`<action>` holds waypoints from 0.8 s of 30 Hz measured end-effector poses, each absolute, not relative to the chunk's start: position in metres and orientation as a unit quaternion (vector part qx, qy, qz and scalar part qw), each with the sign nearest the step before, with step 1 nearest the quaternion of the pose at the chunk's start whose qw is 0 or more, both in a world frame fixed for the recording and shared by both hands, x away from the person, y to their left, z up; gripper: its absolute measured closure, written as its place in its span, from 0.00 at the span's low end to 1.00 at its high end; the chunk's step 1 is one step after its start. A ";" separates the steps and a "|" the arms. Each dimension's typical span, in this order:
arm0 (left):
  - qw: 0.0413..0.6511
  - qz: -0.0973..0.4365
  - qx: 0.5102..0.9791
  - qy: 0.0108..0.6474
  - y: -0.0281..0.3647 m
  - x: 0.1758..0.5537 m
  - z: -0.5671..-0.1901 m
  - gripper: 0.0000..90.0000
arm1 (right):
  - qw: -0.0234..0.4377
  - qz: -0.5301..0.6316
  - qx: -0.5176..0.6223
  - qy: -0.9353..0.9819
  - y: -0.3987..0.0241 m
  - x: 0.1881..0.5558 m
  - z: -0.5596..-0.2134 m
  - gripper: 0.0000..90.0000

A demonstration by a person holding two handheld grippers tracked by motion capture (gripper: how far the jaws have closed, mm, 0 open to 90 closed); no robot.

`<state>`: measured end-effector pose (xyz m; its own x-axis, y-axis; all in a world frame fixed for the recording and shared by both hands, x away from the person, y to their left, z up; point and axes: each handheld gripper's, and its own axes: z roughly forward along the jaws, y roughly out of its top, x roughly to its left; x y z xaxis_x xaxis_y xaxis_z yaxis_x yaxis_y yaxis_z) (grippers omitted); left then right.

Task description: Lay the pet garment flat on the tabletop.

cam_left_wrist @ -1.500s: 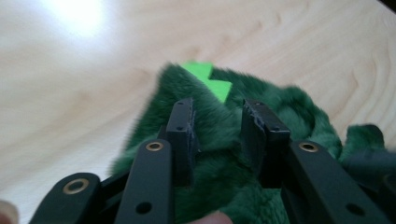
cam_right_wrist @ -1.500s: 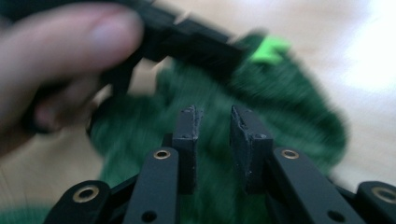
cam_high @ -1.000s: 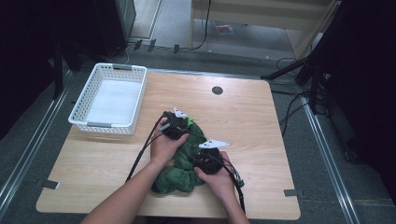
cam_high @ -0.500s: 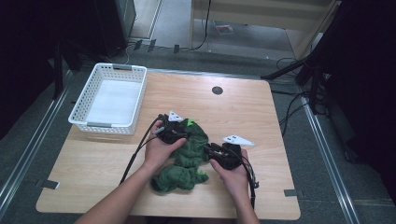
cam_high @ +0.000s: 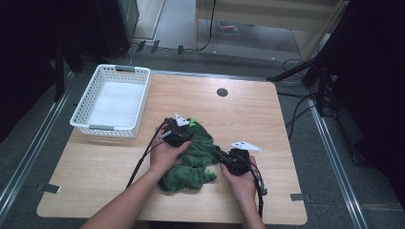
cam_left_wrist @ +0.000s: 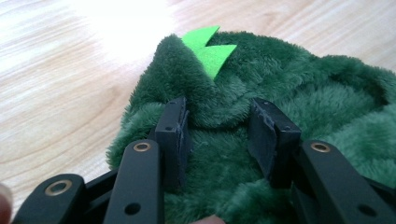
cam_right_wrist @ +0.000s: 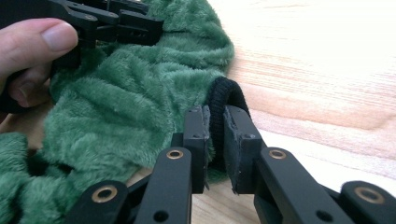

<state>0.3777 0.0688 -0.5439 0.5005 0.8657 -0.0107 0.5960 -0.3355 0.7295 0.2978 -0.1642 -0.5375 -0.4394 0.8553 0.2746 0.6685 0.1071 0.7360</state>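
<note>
A dark green plush garment (cam_high: 191,164) lies bunched on the wooden table (cam_high: 95,157), with lime felt spikes (cam_left_wrist: 210,51) at its far edge. My left gripper (cam_left_wrist: 217,130) sits on its upper part (cam_high: 183,137). Its jaws have just been closing and pinch a raised fold of plush between the pads. My right gripper (cam_right_wrist: 215,135) is at the garment's right edge (cam_high: 222,156). Its jaws have also just been closing and are shut on the black ribbed cuff (cam_right_wrist: 224,93). The left hand and its gripper (cam_right_wrist: 116,21) appear farther off in the right gripper view.
A white slatted basket (cam_high: 107,128) with a white liner stands at the table's back left. A round cable hole (cam_high: 222,92) is near the far edge. Cables trail from both grippers toward the front edge. Bare wood lies right of the garment.
My right hand has moved rightwards from over the garment to its right edge and closed on the black cuff. My left gripper has stayed on the garment's upper part.
</note>
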 end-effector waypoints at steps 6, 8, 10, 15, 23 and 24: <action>0.419 0.154 0.783 0.434 0.076 0.376 -0.539 0.60 | 0.100 0.451 0.499 0.734 -0.163 0.298 -0.534 0.80; 0.432 0.159 0.776 0.431 0.080 0.373 -0.535 0.58 | 0.098 0.445 0.497 0.738 -0.163 0.298 -0.534 0.81; 0.443 0.159 0.768 0.434 0.086 0.371 -0.530 0.57 | 0.103 0.443 0.498 0.738 -0.164 0.299 -0.534 0.80; 0.459 0.146 0.757 0.442 0.101 0.356 -0.519 0.57 | 0.130 0.471 0.509 0.709 -0.170 0.297 -0.527 0.82; 0.412 0.154 0.788 0.430 0.113 0.327 -0.533 0.69 | 0.109 0.446 0.507 0.729 -0.159 0.301 -0.540 0.83; 0.403 0.151 0.791 0.434 0.114 0.327 -0.535 0.70 | 0.109 0.440 0.505 0.734 -0.157 0.301 -0.542 0.84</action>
<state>0.3267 0.1140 -0.5353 0.5771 0.8091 -0.1112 0.5657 -0.2978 0.7690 0.3007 -0.1567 -0.5418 -0.4653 0.8380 0.2851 0.6458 0.1011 0.7568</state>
